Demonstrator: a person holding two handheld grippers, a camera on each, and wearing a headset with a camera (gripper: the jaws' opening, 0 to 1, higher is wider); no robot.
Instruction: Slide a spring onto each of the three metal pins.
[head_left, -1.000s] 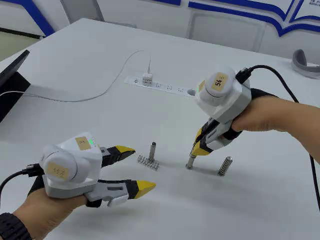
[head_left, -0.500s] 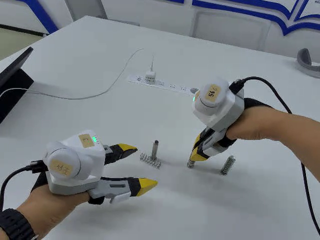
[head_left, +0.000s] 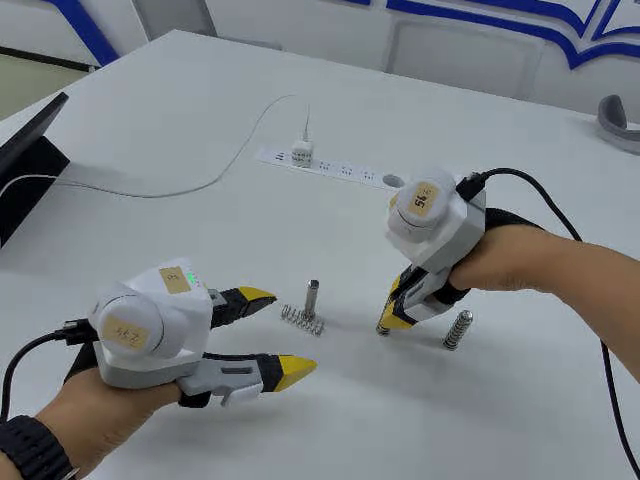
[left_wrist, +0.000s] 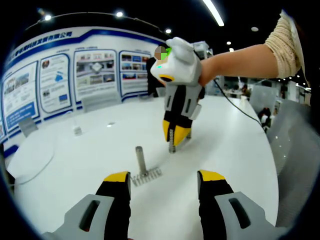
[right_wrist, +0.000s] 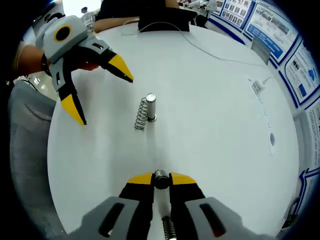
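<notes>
A bare metal pin (head_left: 312, 296) stands upright mid-table with a loose spring (head_left: 300, 319) lying at its foot. My left gripper (head_left: 277, 333) hovers open just in front of them, empty; its own view shows the pin (left_wrist: 141, 160) and spring (left_wrist: 146, 176) ahead of its tips (left_wrist: 165, 180). My right gripper (head_left: 395, 315) points down over a second pin (head_left: 382, 327). In its own view the gripper (right_wrist: 161, 180) is shut, that pin's top (right_wrist: 161, 179) sits at the tips and a spring (right_wrist: 168, 227) runs back between the fingers. A third pin (head_left: 457, 329) wears a spring.
A white power strip (head_left: 320, 165) with a plug and a long cable lies further back. A dark monitor (head_left: 25, 160) stands at the left edge. A grey curved object (head_left: 615, 120) rests at the far right. The white table (head_left: 180, 120) spreads wide all around.
My right gripper has sunk lower onto the second pin, hiding more of it. The left gripper has held its place and stayed open. The head camera shifted a little.
</notes>
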